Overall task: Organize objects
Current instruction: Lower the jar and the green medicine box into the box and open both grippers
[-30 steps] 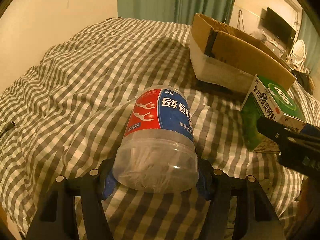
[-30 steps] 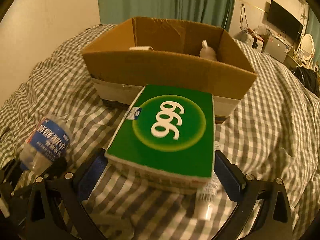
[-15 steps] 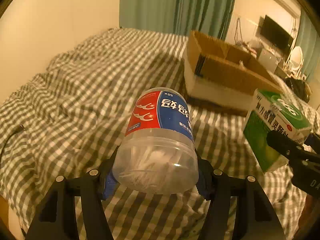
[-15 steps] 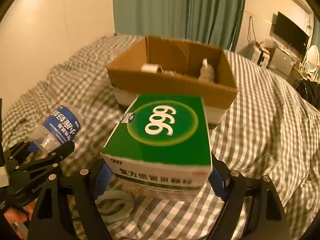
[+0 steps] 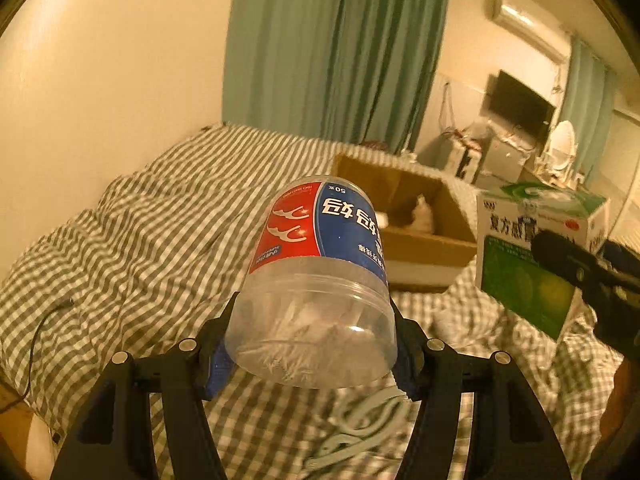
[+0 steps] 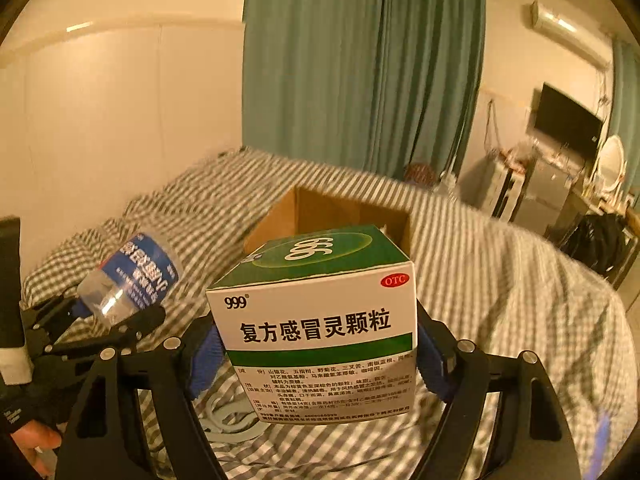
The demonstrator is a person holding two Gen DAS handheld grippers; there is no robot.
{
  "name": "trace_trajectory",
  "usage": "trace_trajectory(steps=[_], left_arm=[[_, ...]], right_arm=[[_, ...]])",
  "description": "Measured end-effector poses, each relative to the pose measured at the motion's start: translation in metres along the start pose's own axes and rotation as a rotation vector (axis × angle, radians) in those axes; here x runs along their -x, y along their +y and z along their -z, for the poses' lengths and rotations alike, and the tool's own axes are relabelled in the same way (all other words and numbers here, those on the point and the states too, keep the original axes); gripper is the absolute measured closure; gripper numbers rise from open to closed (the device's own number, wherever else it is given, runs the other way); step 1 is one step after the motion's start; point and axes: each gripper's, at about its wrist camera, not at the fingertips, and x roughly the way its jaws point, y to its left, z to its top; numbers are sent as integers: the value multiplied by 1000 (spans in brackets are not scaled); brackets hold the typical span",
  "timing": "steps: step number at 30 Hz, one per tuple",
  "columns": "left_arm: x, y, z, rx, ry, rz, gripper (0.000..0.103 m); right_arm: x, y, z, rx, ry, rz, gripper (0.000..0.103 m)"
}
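Two grippers are raised above a bed [image 5: 132, 232] covered in grey-and-white check, and we see both loaded. Our left gripper [image 5: 310, 354] is closed on a clear plastic jar [image 5: 316, 276] with a red-and-blue label, its blue pads pressed to the jar's sides; the jar tilts away from the camera, label upside down, with thin white sticks inside (we cannot tell what they are). Our right gripper [image 6: 320, 364] is clamped on a green-and-white medicine box [image 6: 320, 320] marked 999 and OTC, held upright with its printed face toward the lens, blue pads against both side panels.

Both items hang in the air, clear of the bedding. Beyond them, toward the far edge of the bed, an open cardboard box [image 5: 416, 236] sits on the cover with a few pale items inside. A pale plastic hanger [image 5: 360, 428] lies on the cover below the jar. Green curtains [image 6: 360, 68] hang behind the bed, and a dark television [image 6: 564, 124] is mounted on the wall at right.
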Motion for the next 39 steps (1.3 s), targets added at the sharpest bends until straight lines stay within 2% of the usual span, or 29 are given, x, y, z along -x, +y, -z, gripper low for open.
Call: trace_trajectory(steps=[6, 10, 14, 23, 26, 30, 32, 35, 39], left_arm=[[4, -22, -22, -18, -11, 52, 38], [-8, -35, -40, -54, -25, 46, 38], [-29, -53, -61, -112, -52, 30, 38], [-117, -84, -106, -170, -14, 46, 38], [-155, -88, -115, -177, 24, 51, 38], [-201, -87, -118, -176, 92, 86, 38], [-216, -85, -117, -184, 105, 76, 38], [-232, -80, -113, -187, 123, 67, 38], [-236, -75, -110, -172, 123, 65, 38]], right_arm=[[17, -21, -25, -21, -60, -7, 23], [8, -33, -36, -15, -68, -1, 23], [-18, -51, -48, -44, -58, -18, 23], [-105, -93, -74, -149, -13, -51, 23], [-140, -103, -77, -171, 18, -51, 23], [-182, -113, -72, -212, 58, -62, 23], [-194, -115, -68, -217, 62, -55, 22], [-207, -112, -68, -186, 62, -13, 22], [-213, -110, -73, -183, 57, -40, 21]])
